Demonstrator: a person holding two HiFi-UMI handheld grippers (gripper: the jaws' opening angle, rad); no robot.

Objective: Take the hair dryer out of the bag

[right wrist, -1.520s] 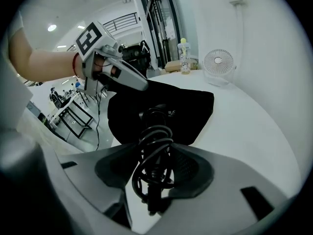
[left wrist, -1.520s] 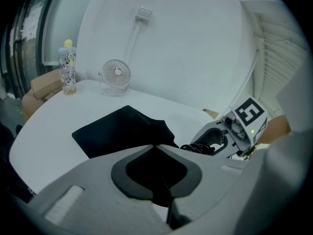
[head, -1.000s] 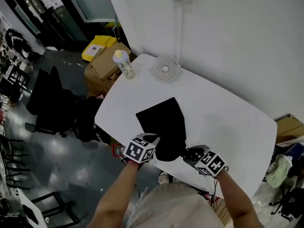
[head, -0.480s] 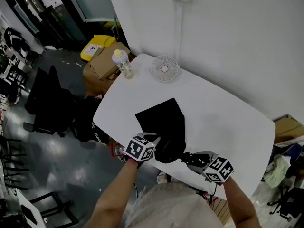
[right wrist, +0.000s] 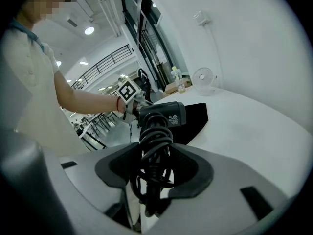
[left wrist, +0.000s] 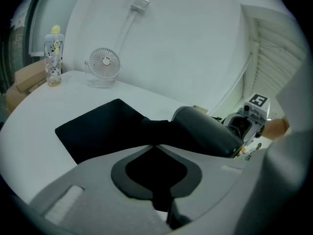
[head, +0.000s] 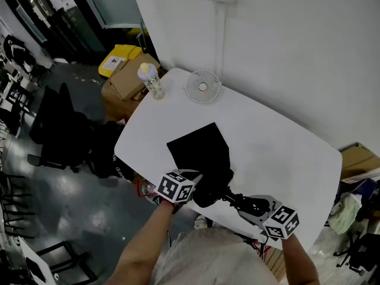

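A flat black bag [head: 199, 150] lies on the white table [head: 279, 153]. My left gripper [head: 191, 181] is shut on the bag's near edge; in the left gripper view the jaws [left wrist: 156, 153] pinch black fabric. My right gripper [head: 238, 202] is shut on the handle of a dark grey hair dryer [head: 208, 193], and black cord [right wrist: 155, 151] is wound round that handle between the jaws. The dryer's barrel [left wrist: 208, 131] sticks out of the bag's mouth, lifted off the table. The right gripper view shows the barrel [right wrist: 164, 114] in front of the bag [right wrist: 193, 116].
A small white fan [head: 202, 86] and a bottle [head: 150, 81] stand at the table's far left corner. Cardboard boxes [head: 127, 79] and a yellow bin [head: 116, 61] sit on the floor beyond. The table's near edge runs just under both grippers. The wall is close behind.
My right gripper has drawn back to the right and upward, pulling the hair dryer further out of the bag's mouth. The left gripper has stayed put on the bag's edge.
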